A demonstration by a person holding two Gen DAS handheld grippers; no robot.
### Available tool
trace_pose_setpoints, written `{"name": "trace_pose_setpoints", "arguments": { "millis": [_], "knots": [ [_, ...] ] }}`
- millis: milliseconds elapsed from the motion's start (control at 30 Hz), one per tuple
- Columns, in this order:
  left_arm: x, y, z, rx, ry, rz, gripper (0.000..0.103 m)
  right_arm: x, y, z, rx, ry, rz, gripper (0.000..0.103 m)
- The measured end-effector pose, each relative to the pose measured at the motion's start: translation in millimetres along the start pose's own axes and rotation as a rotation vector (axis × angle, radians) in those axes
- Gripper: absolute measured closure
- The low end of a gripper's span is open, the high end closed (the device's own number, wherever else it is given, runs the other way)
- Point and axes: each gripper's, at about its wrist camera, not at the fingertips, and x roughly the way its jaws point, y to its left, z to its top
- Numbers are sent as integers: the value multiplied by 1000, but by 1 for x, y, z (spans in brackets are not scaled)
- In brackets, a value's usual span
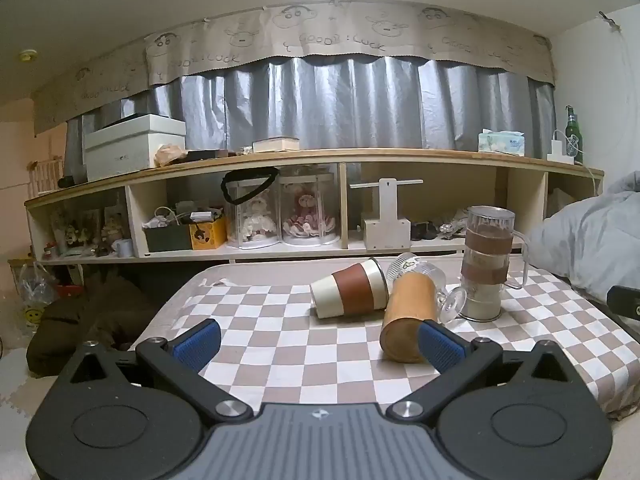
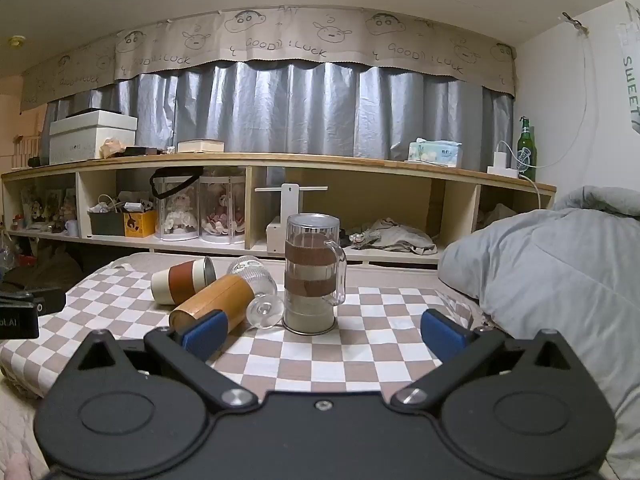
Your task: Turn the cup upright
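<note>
Checkered cloth [image 1: 280,332], cream cup [image 1: 350,289] with smooth brown sleeve lying on its side, touching a toppled wooden cylinder [image 1: 408,316], ribbed glass goblet [image 2: 256,284] perhaps leaning behind, left gripper [image 1: 318,344] and right gripper [image 2: 322,334] both spread wide, holding nothing

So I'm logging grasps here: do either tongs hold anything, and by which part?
Nothing is held. Left tongs and right tongs are both open above the checkered cloth.
</note>
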Motion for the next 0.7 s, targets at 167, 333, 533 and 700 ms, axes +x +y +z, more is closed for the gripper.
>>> {"name": "trace_pose_setpoints", "arguments": {
  "millis": [167, 333, 533, 700],
  "knots": [
    [-3, 0, 0, -1, 2, -7, 0, 0, -1, 0, 0, 5, 1, 0],
    [0, -6, -1, -2, 6, 2, 0, 1, -1, 1, 2, 6, 1, 0],
    [1, -4, -1, 1, 7, 0, 0, 1, -1, 0, 1, 7, 1, 0],
    [0, -7, -1, 1, 8, -2, 0, 1, -1, 0, 2, 8, 1, 0]
  ]
}}
